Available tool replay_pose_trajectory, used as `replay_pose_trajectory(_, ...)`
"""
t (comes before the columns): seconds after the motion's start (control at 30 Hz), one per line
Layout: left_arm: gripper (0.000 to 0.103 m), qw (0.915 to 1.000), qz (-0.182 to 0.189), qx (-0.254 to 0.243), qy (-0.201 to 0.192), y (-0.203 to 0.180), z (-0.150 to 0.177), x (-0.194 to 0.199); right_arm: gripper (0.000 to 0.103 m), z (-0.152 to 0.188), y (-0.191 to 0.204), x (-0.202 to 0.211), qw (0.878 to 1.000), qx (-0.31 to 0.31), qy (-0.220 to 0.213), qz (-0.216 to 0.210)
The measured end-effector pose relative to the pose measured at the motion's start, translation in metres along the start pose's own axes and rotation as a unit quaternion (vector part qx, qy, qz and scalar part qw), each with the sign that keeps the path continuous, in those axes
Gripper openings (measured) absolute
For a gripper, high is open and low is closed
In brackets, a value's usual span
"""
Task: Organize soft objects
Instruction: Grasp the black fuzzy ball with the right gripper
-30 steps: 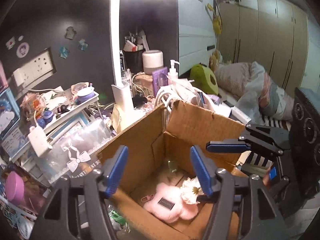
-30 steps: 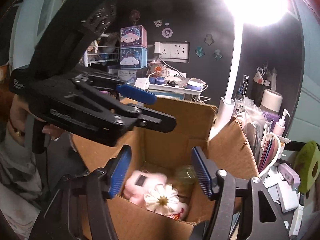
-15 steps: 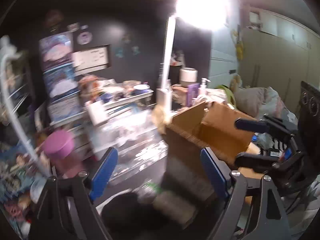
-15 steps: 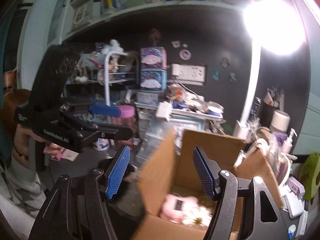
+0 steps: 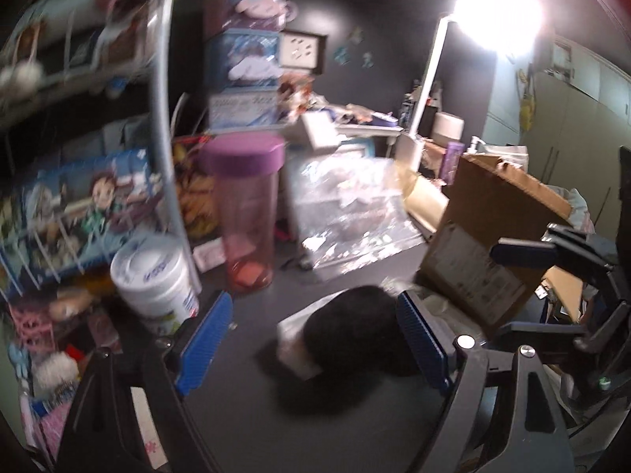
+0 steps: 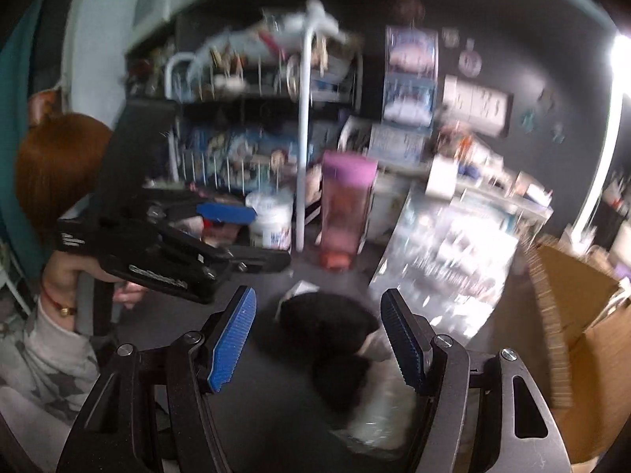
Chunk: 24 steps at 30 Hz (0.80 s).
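Plush point(image 5: 355, 339): black, blurred, lies on dark desk point(image 5: 244, 402); long axis unclear.
Left gripper point(image 5: 311, 345): spread, empty.
Right gripper point(image 6: 317, 339): spread, empty.
Box point(image 5: 489, 244): right of plush.

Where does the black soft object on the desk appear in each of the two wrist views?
Left wrist view: the black soft object lies low in the middle, between the blue pads.
Right wrist view: it lies low in the middle, near the right pad.
Shared landmark: the pink tumbler stands behind it.
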<state>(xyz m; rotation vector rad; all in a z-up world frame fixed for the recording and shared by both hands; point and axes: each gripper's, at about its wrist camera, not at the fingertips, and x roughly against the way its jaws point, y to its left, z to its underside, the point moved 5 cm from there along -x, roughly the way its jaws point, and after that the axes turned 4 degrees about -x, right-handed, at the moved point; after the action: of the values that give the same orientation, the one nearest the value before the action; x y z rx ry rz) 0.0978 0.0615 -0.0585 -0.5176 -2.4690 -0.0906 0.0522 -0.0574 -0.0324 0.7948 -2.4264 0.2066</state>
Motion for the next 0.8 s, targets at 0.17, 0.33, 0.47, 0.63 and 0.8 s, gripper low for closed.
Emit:
replay_pose_trajectory(0.17, 0.083, 0.9998, -0.002, 0.016, 0.012, 0.018, 0.018, -0.009, 0.084, 0.015, -0.009, -0.046, 0.997, -0.05, 0.053, -0.004)
replay_pose_trajectory(0.33, 0.083, 0.9993, 0.008, 0.031, 0.018, 0.031, 0.029, -0.016, 0.084, 0.024, -0.017, -0.083, 0.993, -0.075, 0.088, -0.002)
replay_pose_trajectory(0.47, 0.083, 0.9985, 0.029, 0.043, 0.02, 0.037, 0.033, -0.02, 0.084, 0.029, -0.018, -0.108, 0.991, -0.068, 0.112, 0.01)
replay_pose_trajectory(0.63, 0.083, 0.9979, 0.038, 0.045, 0.028, 0.04, 0.038, -0.027, 0.084, 0.03, -0.02, -0.123, 0.991, -0.064, 0.121, 0.016)
replay_pose_trajectory(0.8, 0.083, 0.9969, 0.052, 0.046, 0.038, 0.039, 0.041, -0.035, 0.082, 0.03, -0.016, -0.128, 0.992, -0.039, 0.118, 0.027)
